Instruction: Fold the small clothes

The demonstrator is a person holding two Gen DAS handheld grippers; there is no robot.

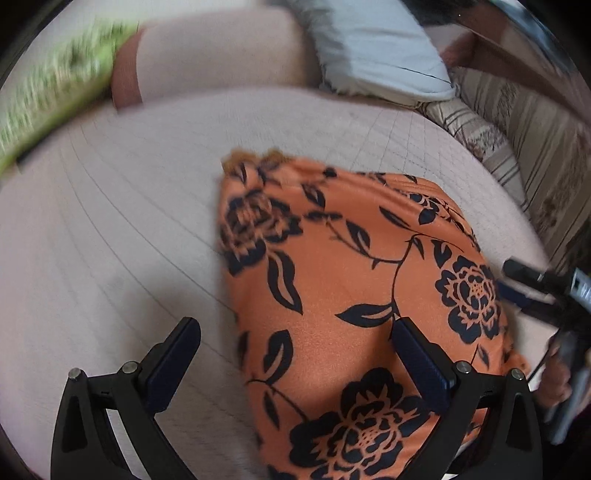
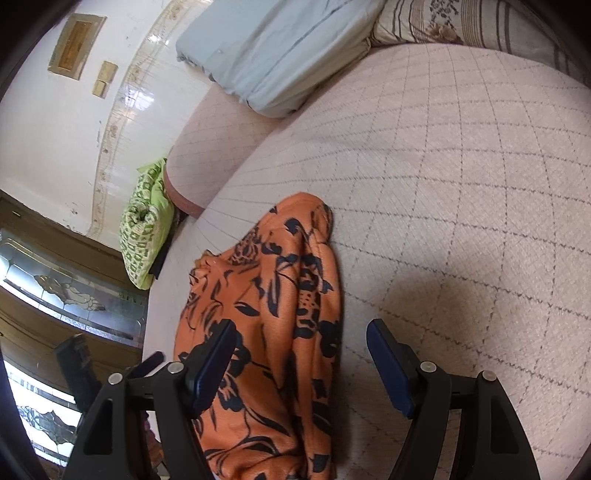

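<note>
An orange garment with a black flower print lies on the pale quilted bed; it also shows in the right wrist view, bunched in folds. My left gripper is open above the garment's left edge, with one finger over the bed and the other over the cloth. My right gripper is open above the garment's near end and holds nothing. The right gripper's body shows at the right edge of the left wrist view.
The quilted bed cover spreads around the garment. A light blue folded pillow and a striped floral pillow lie at the head. A green patterned cloth hangs at the bed's left edge, beside a wall and glass doors.
</note>
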